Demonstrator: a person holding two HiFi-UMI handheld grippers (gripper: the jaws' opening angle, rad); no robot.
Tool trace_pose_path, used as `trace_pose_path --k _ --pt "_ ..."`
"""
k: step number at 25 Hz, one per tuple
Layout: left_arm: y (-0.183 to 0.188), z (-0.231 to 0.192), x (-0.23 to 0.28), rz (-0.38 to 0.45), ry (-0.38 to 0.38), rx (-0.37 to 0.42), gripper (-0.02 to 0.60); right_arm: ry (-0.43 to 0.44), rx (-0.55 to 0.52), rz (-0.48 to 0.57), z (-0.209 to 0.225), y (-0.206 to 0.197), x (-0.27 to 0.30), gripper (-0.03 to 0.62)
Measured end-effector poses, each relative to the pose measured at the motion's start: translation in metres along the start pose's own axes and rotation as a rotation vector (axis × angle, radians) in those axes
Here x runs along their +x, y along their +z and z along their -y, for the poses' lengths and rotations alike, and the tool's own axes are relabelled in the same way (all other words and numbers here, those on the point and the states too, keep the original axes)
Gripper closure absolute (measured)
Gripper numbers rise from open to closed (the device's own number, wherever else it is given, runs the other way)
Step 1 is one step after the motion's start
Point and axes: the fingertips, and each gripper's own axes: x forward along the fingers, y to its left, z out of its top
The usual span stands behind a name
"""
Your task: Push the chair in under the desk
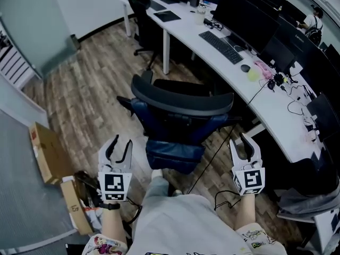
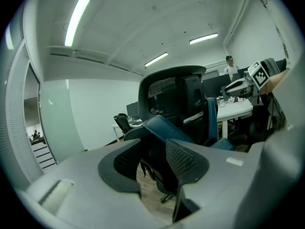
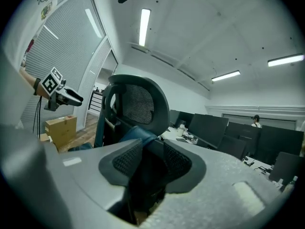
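Nearest, at the bottom edge of the head view: pale grey trousers (image 1: 178,222) and two bare forearms. Just above them, at lower left, the left gripper (image 1: 120,142), marker cube facing up, jaws parted and clamping nothing. At lower right, the right gripper (image 1: 241,141), likewise released, gripping nothing. Both short of the chair, one on either side of its back, neither touching it. Same reading in each gripper view: textured pads spread, with only the chair's blue lower part seen through the gap beyond.

Next, in the centre of the frame, the chair (image 1: 178,121): dark curved backrest turned toward the camera, blue cushion below, standing on the wood floor (image 1: 90,84). Set just beside the curved edge of the white desk (image 1: 268,105), seat pointing toward it, not tucked underneath. Black cable trailing across the floor from beneath the seat.

At far left, a cardboard box (image 1: 47,150) against the wall.

Farther up and right, on the desk: a mouse (image 1: 245,68), a black keyboard (image 1: 220,47), then a row of dark monitors (image 1: 241,15). At the top, a second black chair (image 1: 141,9) by the desk's far end. In the upper right corner, a person (image 1: 313,23) behind the screens.
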Motion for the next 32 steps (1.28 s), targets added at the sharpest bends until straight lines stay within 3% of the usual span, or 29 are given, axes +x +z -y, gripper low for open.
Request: trace_pose_path --k 8,17,28,32 --pt "0.001 -0.031 0.050 -0.028 -0.054 0.137 0.357 -0.001 -0.094 -0.040 0.015 0.002 0.033 0.385" --pt "-0.004 -0.044 0.100 -0.063 -0.108 0.378 0.319 0.037 -0.292 -0.156 0.021 -0.013 0.059 0.335" --pt "-0.020 -0.060 0.137 -0.101 -0.131 0.510 0.276 0.082 -0.403 -0.265 0.025 -0.042 0.076 0.312" --pt "-0.023 -0.062 0.150 -0.116 -0.137 0.573 0.307 0.072 -0.429 -0.304 0.029 -0.047 0.080 0.318"
